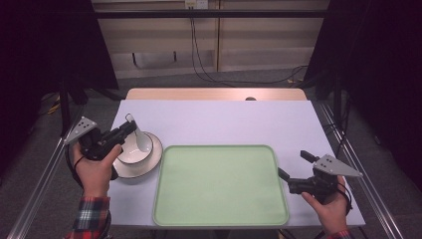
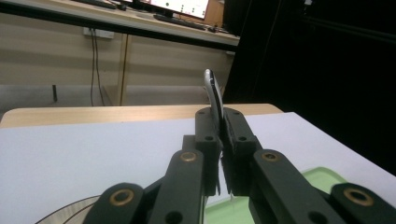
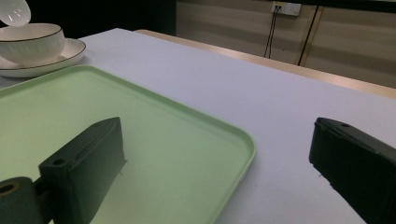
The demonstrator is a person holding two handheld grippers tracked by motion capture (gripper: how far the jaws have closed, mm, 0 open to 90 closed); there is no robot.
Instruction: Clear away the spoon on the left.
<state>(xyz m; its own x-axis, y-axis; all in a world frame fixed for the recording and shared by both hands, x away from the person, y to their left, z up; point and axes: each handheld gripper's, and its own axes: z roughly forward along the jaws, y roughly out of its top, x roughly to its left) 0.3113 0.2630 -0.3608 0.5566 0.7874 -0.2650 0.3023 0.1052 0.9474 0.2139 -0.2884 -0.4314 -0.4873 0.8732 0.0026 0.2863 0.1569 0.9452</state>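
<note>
Clearly, the left gripper (image 1: 130, 125) has its two black jaws pinched tight on the handle of a white spoon (image 1: 140, 139); in the left gripper view the thin, curved, glossy handle (image 2: 213, 95) stands up between the pads and rises past their tips. From above, the spoon slopes down from the jaws, and its rounded scoop hangs over the bowl (image 1: 133, 151), which sits just left of the green tray (image 1: 221, 185). Whether the scoop touches the bowl's inside cannot be told.

The bowl is round, white and smooth with a thin dark line at its rim, and it stands on a wider white plate (image 1: 154, 158) with the same dark edging; both look like glazed ceramic. The plate lies just beside the tray's left edge, very close, though contact cannot be made out.

The right gripper (image 1: 293, 167) hovers at the tray's right edge with its jaws spread wide and nothing between them. In the right gripper view one black jaw hangs over the tray's bed and the other over the bare tabletop (image 3: 233, 84) beyond the rim.

The tray is a matte, pale green rectangle with rounded corners and a low raised lip, its flat bed bare. The tabletop is smooth and pale lilac-white, with open surface behind the tray up to a light wooden strip (image 1: 199, 94) along its far edge.
</note>
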